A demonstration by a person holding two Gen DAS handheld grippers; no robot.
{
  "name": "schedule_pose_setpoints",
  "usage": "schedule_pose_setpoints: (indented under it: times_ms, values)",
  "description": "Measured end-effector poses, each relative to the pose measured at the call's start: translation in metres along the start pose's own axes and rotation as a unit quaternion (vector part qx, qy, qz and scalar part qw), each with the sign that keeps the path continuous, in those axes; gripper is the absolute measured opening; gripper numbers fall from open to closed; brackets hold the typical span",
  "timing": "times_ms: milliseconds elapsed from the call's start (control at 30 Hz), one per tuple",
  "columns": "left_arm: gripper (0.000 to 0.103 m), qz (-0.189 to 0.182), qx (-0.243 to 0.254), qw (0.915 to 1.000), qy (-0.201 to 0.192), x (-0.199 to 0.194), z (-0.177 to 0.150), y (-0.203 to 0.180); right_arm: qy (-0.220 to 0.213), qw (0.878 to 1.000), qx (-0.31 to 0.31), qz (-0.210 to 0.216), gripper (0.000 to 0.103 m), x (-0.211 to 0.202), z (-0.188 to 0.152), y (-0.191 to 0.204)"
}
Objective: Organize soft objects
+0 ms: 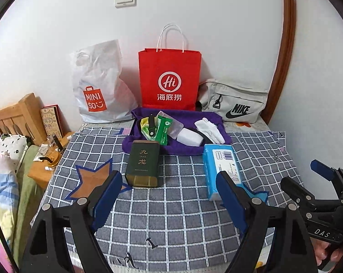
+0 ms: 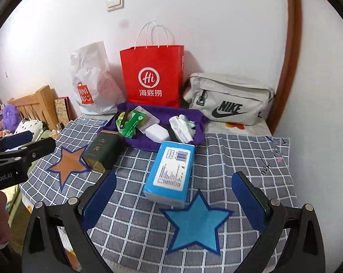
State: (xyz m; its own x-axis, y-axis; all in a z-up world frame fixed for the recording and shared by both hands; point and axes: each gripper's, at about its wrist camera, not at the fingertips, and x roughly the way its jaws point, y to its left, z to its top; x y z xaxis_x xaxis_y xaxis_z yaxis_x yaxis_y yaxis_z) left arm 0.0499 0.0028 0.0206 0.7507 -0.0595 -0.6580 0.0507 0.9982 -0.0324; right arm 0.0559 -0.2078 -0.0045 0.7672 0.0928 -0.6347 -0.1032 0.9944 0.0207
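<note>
The blue plastic-wrapped tissue pack is seen lying flat on the grey checked cloth that covers the tabletop, at the centre of the right wrist view. Its long axis runs from the lower left toward the upper right of that frame, roughly along the line the right tool looks down. Its near short end is placed just above the light blue felt star and falls between the 2 blue pads, a little ahead of them.

In the left wrist view the same pack is found right of centre, partly behind the right-hand finger of the left tool. The right tool is therefore judged the nearer and better aligned of the 2.

Both tools are held wide, with nothing between the fingers. Beyond the pack, a purple cloth pouch holding white gloves and a green sachet is seen, with a dark green tin to its left.
</note>
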Motion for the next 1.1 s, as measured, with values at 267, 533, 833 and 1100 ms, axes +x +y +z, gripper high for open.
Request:
schedule_pose_setpoints:
  times_ms: [267,533,833,1100]
  values:
    - [0.085,0.000,0.000,1.0000,-0.006,-0.016,-0.021,-0.006,-0.009,1.000,0.007,0.002,0.100,-0.025,-0.019,-0.006]
    - [0.085,0.001,0.004,1.0000,-0.005,-0.017,-0.024,-0.011,-0.008,1.000,0.017,0.003,0.100,-0.028,-0.026,-0.011]
    - [0.085,0.002,0.003,1.0000,-0.001,-0.015,-0.027,-0.012,-0.008,1.000,0.020,0.003,0.100,-0.028,-0.027,-0.013]
    - [0.085,0.003,0.001,1.0000,-0.002,-0.016,-0.028,-0.011,-0.010,1.000,0.016,0.004,0.100,-0.030,-0.027,-0.010]
